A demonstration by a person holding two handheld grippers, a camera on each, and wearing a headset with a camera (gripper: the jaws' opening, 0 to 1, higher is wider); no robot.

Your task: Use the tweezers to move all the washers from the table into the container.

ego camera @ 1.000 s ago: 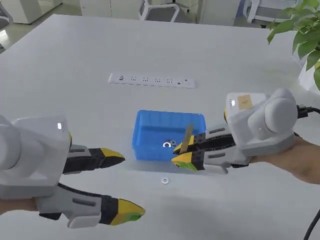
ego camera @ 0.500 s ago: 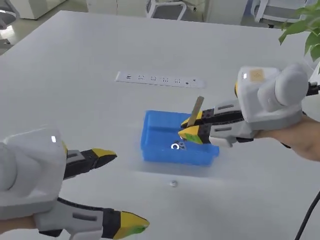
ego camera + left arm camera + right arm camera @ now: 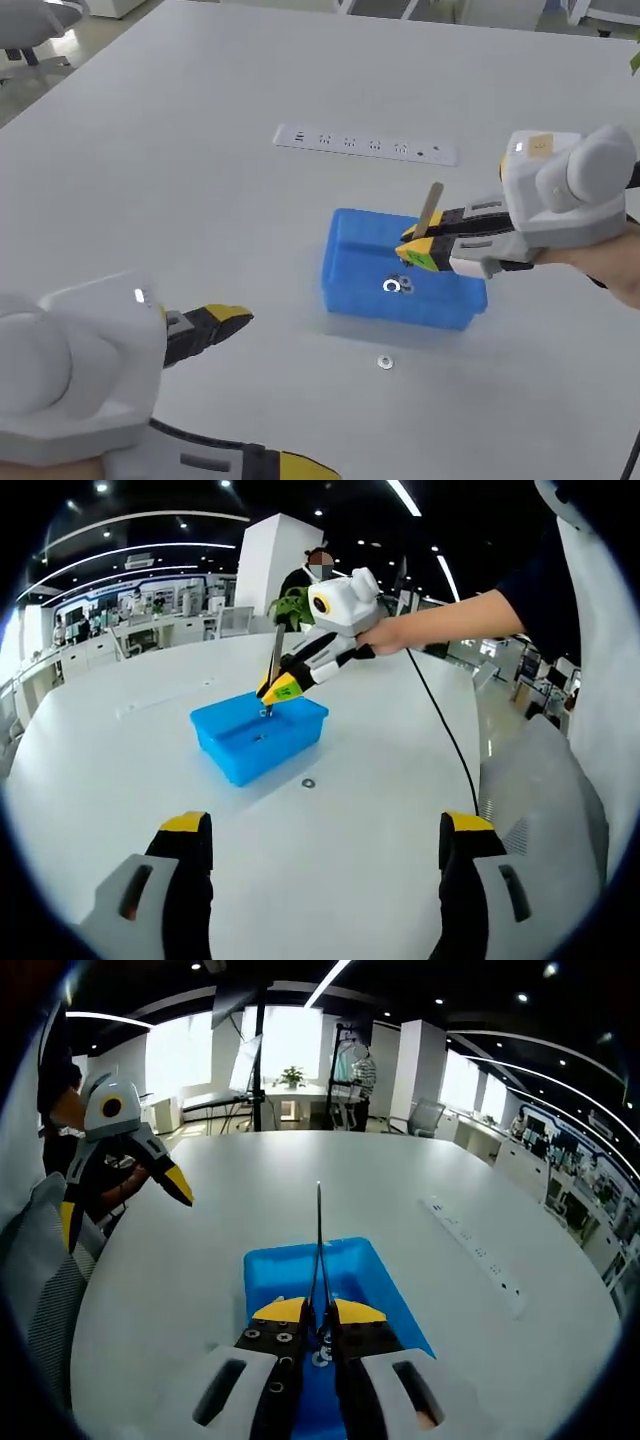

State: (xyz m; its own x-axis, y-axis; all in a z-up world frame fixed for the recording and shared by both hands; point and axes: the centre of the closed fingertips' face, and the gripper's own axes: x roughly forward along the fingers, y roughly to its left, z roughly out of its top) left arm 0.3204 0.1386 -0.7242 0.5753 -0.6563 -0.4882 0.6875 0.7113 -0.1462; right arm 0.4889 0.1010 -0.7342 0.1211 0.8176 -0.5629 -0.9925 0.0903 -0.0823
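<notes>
Right tongs (image 3: 415,252) are closed on the tweezers (image 3: 432,205) and hover over the blue container (image 3: 400,308). From their own camera I see both yellow-tipped jaws pressed against the thin blade between them. A hand (image 3: 612,272) grips them from behind. Left tongs (image 3: 272,392) hang low at the near left of the head view, jaws spread wide and holding nothing, well apart from the container. Their own camera shows me the two jaws far apart with bare surface between them.

Under it all I have the tabletop (image 3: 180,150), broad and pale grey. On it sits the container, an open-topped rectangular tub, a little right of centre in the head view. Beyond it a white power strip (image 3: 365,146) lies flat, apart from the tub's far wall.

Next down are the tweezers, a slim strip. In the head view one end sticks up past the right tongs, tilted slightly. In the left gripper view the other end runs down from the jaws into the container. I cannot tell whether the points hold anything.

Smallest are the washers (image 3: 393,287), a little cluster on the container's floor, just below the right tongs. One lone washer (image 3: 386,362) lies flat on the tabletop, just in front of the container's near wall and touching neither pair of tongs. The left gripper view shows it in that spot too.
</notes>
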